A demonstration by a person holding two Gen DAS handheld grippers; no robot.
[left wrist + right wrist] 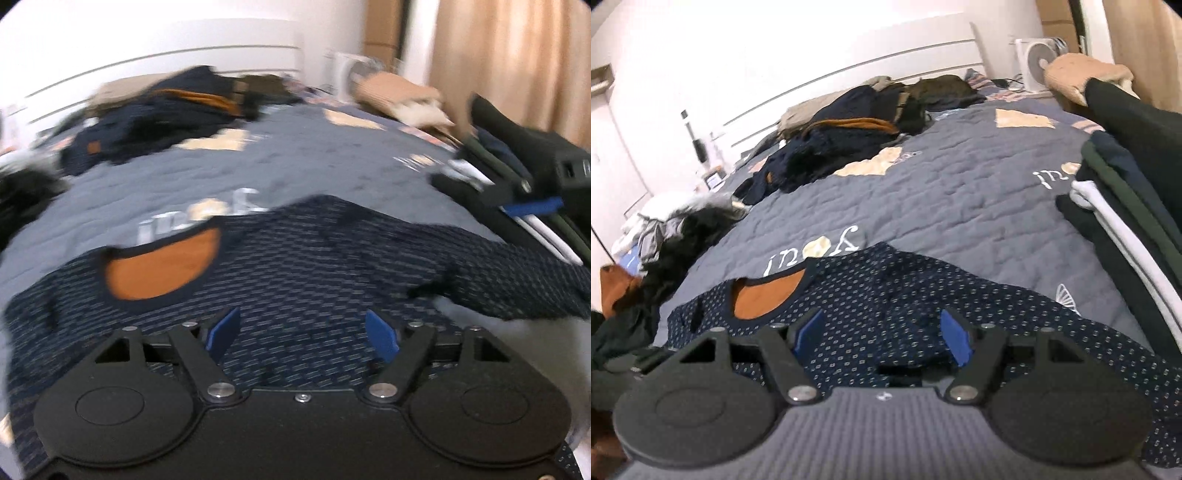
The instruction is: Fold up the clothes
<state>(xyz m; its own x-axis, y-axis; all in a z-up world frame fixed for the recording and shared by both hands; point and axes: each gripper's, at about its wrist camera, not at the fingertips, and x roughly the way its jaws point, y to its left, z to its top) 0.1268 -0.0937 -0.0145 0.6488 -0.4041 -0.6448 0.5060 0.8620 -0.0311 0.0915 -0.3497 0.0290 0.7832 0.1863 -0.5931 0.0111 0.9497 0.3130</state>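
**foldnoob:** So how's that navy dotted top going to behave? It's lying flat on the grey quilt, orange-lined neckline toward the headboard side.

**laundrybot_fan:** Looks like a thin knit to me: light, floppy, zero stiffness. It'll drape and bunch the second you lift it, so I'd guess a pinch at a single layer near the edges works best. Shoulder seams either side of the neckline, or the hem corners. Grab mid-body and you just get a wad.

**foldnoob:** Where are the grippers relative to the top?

**laundrybot_fan:** Both hover over its near half, angled downward. The left gripper sits just below the neckline and a bit to the right of it, blue pads spread apart, nothing between them but the fabric underneath. The right gripper is over the middle of the body, fingers likewise spread, not pinching anything. Left view is blurry, so can't say if either one touches the cloth.

**foldnoob:** And the long sleeve?

**laundrybot_fan:** Trails away from the neckline toward the folded stack.
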